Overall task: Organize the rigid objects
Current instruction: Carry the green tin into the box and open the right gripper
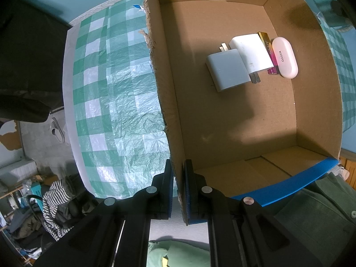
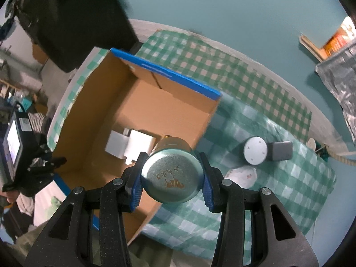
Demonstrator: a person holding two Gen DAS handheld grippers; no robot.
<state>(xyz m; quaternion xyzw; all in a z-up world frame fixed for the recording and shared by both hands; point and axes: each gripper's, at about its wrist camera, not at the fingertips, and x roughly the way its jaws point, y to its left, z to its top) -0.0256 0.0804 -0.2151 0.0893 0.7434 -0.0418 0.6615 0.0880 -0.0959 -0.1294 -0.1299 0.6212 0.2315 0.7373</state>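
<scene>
1. left tongs: pressed together on the torn side wall of the cardboard box, one pad inside the box, one outside.
2. right tongs: pinching a round green tin by its sides, lid toward the camera; blue pads touch it on both flanks.
3. the tin hangs over the near right edge of the box, partly above the checked cloth on the desk.
4. inside the box, ahead of the left tongs: grey charger, white charger touching it, a gold-and-pink lighter, and a white oval case just beside that.
5. on the cloth, right of the right tongs: round grey puck beside a dark grey block; a white packet lies nearer.
</scene>
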